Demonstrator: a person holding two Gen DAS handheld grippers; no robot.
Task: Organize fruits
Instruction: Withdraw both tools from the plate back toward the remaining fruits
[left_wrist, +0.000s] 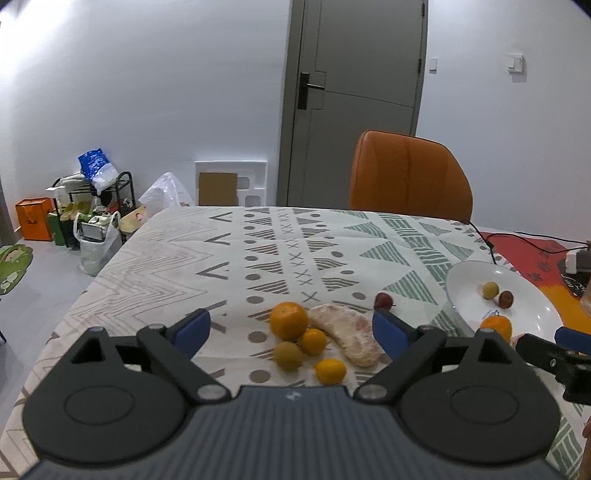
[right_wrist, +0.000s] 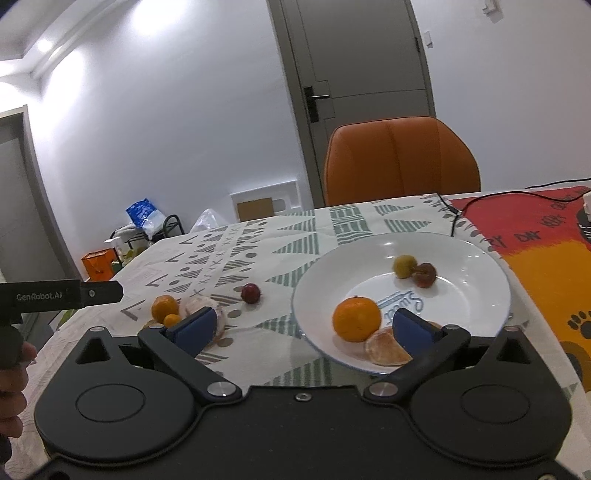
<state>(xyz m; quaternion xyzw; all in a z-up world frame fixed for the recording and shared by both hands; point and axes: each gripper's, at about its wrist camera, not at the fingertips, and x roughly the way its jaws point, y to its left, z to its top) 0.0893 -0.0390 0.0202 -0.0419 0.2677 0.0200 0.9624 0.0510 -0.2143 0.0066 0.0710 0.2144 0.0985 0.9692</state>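
Note:
A pile of fruit lies on the patterned tablecloth: a large orange (left_wrist: 288, 320), two small oranges (left_wrist: 313, 341) (left_wrist: 330, 371), a green-brown fruit (left_wrist: 288, 355), a peeled pomelo segment (left_wrist: 347, 338) and a dark red fruit (left_wrist: 383, 301). My left gripper (left_wrist: 291, 330) is open, its fingers either side of the pile, empty. A white plate (right_wrist: 480, 295) holds an orange (right_wrist: 356, 319), a peeled segment (right_wrist: 386, 349), a yellow-green fruit (right_wrist: 404, 266) and a reddish fruit (right_wrist: 425, 275). My right gripper (right_wrist: 303, 326) is open and empty at the plate's near rim.
An orange chair (left_wrist: 410, 177) stands at the table's far side. A black cable (left_wrist: 484, 240) and a red-orange printed cloth (right_wrist: 546, 254) lie at the right. Bags and a rack (left_wrist: 88, 206) sit on the floor at the left. A grey door (left_wrist: 354, 92) is behind.

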